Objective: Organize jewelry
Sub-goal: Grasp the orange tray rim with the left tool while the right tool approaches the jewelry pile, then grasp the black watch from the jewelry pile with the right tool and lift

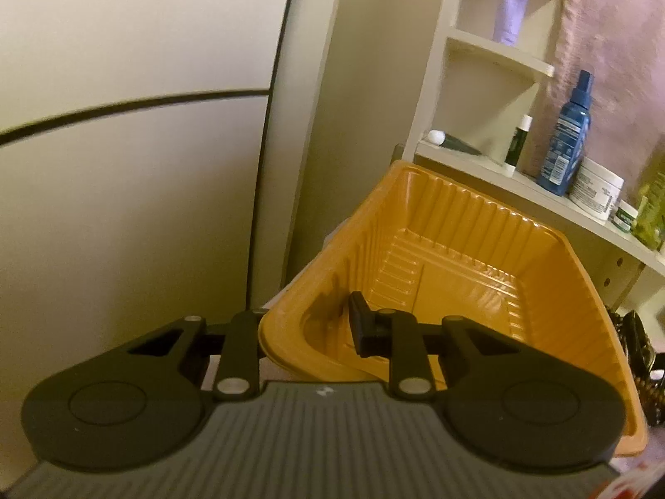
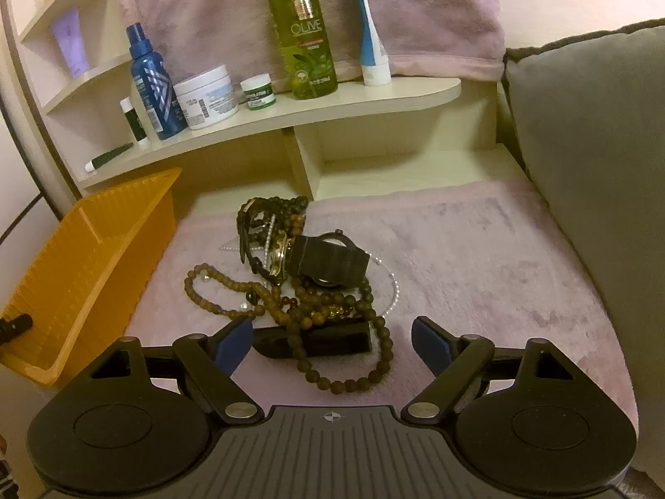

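Landmark: the jewelry pile (image 2: pixel 299 274) on the pink towel (image 2: pixel 478 249).

Left of pile: orange tray (image 2: pixel 91 258), tipped up on one side. Left gripper (image 1: pixel 307 332) is clamped on the tray's near rim; one finger sits inside, the other is hidden behind the wall. Tray looks empty.

At the pile: bead strands, a black mesh-band watch (image 2: pixel 332 255), a gold watch (image 2: pixel 279 255), all tangled.

Just in front of pile: right gripper (image 2: pixel 332 347), jaws wide apart, holding nothing, straddling the nearest loop of beads (image 2: pixel 353 378) and a dark glossy case (image 2: pixel 328 337).

Step, my read: tray steadied, first pick pending. Next: right gripper closes on one strand and lifts slowly, since tangles may drag neighbours.

Unclear: what the case is, the thin pearl chain's path, and the pile's underside.
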The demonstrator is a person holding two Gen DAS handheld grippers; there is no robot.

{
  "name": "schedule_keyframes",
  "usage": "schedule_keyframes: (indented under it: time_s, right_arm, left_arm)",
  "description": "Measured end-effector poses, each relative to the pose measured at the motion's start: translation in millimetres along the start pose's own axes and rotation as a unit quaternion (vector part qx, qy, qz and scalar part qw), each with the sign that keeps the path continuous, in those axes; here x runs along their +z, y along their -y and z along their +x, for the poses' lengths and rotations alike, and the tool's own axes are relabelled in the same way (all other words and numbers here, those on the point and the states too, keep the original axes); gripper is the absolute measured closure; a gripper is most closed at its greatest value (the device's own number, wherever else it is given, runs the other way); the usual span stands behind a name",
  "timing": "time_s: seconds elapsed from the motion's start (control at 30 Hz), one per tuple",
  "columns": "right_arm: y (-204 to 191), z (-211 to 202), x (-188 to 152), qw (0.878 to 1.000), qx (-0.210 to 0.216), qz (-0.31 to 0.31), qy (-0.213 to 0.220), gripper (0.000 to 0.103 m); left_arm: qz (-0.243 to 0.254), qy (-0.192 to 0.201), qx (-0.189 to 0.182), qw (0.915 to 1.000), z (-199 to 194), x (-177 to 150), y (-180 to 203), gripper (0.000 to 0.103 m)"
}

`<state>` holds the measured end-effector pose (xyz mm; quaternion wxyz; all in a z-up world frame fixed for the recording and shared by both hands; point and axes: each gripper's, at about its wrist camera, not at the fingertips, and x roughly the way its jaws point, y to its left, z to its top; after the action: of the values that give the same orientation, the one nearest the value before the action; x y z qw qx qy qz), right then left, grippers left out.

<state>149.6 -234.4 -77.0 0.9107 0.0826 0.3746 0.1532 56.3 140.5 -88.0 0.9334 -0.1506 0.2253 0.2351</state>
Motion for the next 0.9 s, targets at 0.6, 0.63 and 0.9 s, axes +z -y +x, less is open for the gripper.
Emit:
schedule_keyframes:
  time_s: [0.6,0.63,0.9]
  right_arm:
    - [-10.9,8.4,8.6,0.987,-0.026,-0.152,0.043,0.048]
    - [-13.1,11.5,7.3,0.984,-0.03,-0.17,0.045,0.049]
    - [-28.2,38.3,-1.2,0.956,-0.039,-0.289,0.044,0.066]
  left_arm:
    - [0.059,0.022,0.003,0.998,-17.7,12.7,9.7,0.084]
    - [0.059,0.021,0.003,0.9981,-17.7,13.3,9.5,0.084]
    - [0.061,0.019,0.004,0.998,-18.5,14.2,9.8,0.085]
